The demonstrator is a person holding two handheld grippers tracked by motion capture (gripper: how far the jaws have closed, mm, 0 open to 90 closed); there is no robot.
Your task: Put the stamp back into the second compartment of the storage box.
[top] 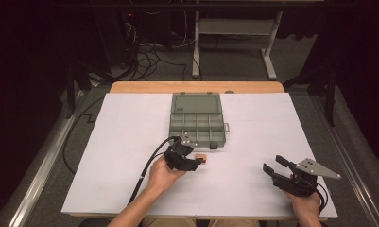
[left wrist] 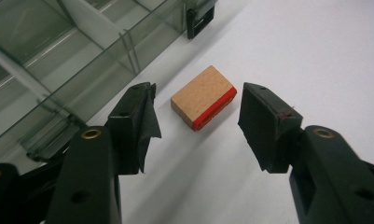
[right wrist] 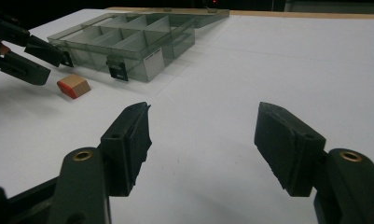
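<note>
Wooden block (left wrist: 203, 96) with one red edge lies flat on the white table cover (top: 130, 123), just in front of the near right corner of the grey compartment box (top: 197, 126). In the left gripper view the left gripper (left wrist: 197, 114) points down at the block, its jaws spread apart on either side with white cover showing between each pad and the block, so nothing is clasped. From the high view that left gripper (top: 202, 162) sits just left of the block (top: 202, 160), held in the person's left hand (top: 162, 175), its cable (top: 147, 170) trailing back toward the near edge. The box stands open, lid (top: 196, 102) laid flat behind the tray, its black latch (left wrist: 198, 18) close to the block. Farther right, well apart from the block and box, the right gripper (top: 272, 164) rests near the table's front right corner in the right hand (top: 306, 202); its jaws gape wide over bare cover, gripping nothing
</note>
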